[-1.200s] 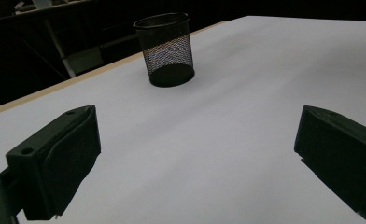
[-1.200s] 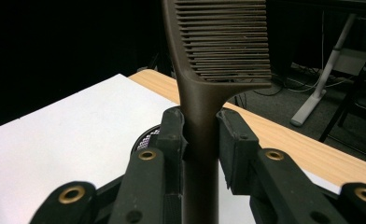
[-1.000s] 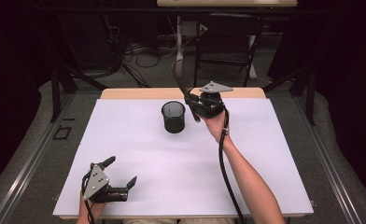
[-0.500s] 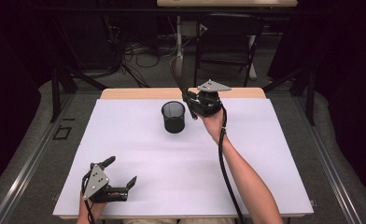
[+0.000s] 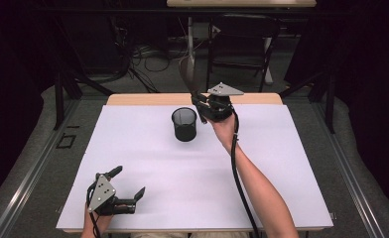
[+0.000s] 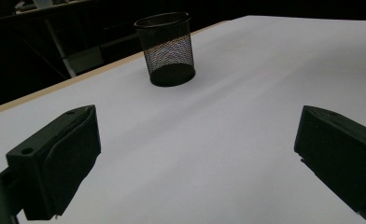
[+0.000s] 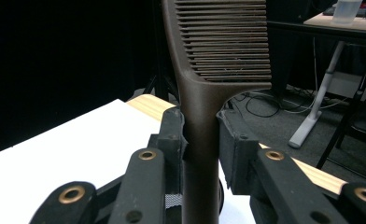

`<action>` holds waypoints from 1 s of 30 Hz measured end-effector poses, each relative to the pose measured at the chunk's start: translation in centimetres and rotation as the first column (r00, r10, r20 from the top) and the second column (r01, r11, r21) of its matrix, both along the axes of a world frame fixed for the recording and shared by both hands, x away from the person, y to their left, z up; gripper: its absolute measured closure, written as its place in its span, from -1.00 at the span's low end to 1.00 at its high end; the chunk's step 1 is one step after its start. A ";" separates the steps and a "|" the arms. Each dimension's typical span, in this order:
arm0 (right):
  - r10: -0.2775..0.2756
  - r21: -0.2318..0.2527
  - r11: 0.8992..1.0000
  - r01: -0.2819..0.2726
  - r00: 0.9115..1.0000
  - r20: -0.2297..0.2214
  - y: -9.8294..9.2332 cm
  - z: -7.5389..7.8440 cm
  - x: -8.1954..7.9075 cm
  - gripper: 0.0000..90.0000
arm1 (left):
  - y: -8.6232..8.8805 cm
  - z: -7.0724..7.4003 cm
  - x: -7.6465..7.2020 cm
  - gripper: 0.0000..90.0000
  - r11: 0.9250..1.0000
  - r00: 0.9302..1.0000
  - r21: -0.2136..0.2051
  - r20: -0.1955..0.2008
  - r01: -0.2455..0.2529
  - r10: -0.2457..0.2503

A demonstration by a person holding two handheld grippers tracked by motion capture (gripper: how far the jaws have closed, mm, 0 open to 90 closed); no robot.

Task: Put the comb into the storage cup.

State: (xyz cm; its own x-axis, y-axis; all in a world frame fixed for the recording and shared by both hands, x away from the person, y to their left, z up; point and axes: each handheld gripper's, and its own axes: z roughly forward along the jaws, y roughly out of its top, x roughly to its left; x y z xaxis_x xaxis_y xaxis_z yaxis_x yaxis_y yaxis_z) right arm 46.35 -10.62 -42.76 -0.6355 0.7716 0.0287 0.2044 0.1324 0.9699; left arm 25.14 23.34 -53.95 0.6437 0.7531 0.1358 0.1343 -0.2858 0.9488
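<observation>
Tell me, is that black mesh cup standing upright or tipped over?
Upright. The mesh cup stands on its round base on the white table, open rim facing up, in the high view and the left gripper view.

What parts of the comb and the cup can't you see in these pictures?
- Comb: in the right gripper view its top is cut off by the upper edge, and its lower handle disappears below the right gripper.
- Comb in the high view: dark against the dark floor, teeth too small to make out.
- Mesh cup: the inside bottom is too dark to tell in the high view; in the left gripper view the mesh wall veils it.
</observation>
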 end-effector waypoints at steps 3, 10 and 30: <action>-0.001 0.006 1.000 0.001 1.000 0.003 0.1 0.0 0.1 0.61 | 0.0 0.0 0.0 -0.99 1.000 1.000 0.000 -0.001 0.000 0.000; -0.001 0.017 1.000 0.001 1.000 0.005 0.2 0.0 0.4 0.61 | 0.0 0.0 0.0 -0.99 1.000 1.000 -0.001 -0.003 0.000 0.000; -0.006 0.040 0.999 0.004 0.999 0.050 0.9 -0.2 1.2 0.61 | 0.0 0.0 0.1 -0.99 1.000 1.000 -0.003 -0.003 -0.001 0.001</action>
State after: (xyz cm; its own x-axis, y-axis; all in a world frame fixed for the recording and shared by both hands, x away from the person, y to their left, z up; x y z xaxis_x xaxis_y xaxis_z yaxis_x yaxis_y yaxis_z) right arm 47.58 -9.74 -42.96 -0.6330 0.7736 0.0282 0.1563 0.0920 0.9834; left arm 25.19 23.37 -53.99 0.6432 0.7543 0.1314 0.1376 -0.2827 0.9493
